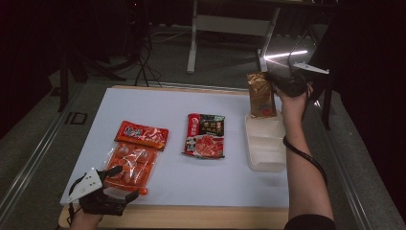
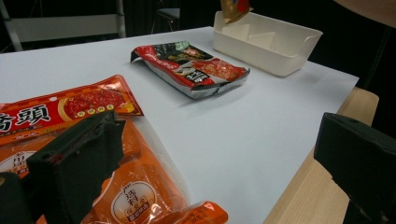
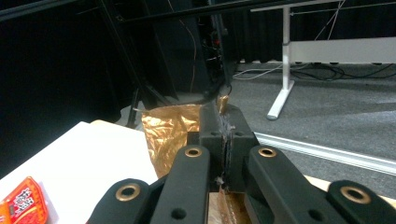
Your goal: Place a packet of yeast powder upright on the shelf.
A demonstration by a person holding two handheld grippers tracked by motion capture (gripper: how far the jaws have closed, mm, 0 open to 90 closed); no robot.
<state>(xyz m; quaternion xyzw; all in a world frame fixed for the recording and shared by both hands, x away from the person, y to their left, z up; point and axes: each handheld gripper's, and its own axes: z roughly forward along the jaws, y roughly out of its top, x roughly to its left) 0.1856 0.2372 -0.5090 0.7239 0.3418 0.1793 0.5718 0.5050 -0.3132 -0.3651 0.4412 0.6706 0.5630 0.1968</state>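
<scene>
Three food packets: one gold pouch, one orange packet, one red-black packet. One white tray. Two claws: left claw, right claw.

A crinkled gold foil pouch with a red-orange mark low on its face hangs upright, its lower edge dipping into the far compartment of the white divided tray.

Right forearm: bare, stretched forward up the right side of the table, hand raised at the far end, cable looped round the wrist.
Right gripper: turned leftward, jaws pressed together on a thin edge of a gold pouch.
Left hand: low at the near left corner.
Left gripper: level, jaws spread wide apart, gripping nothing, grey plate on top.
</scene>
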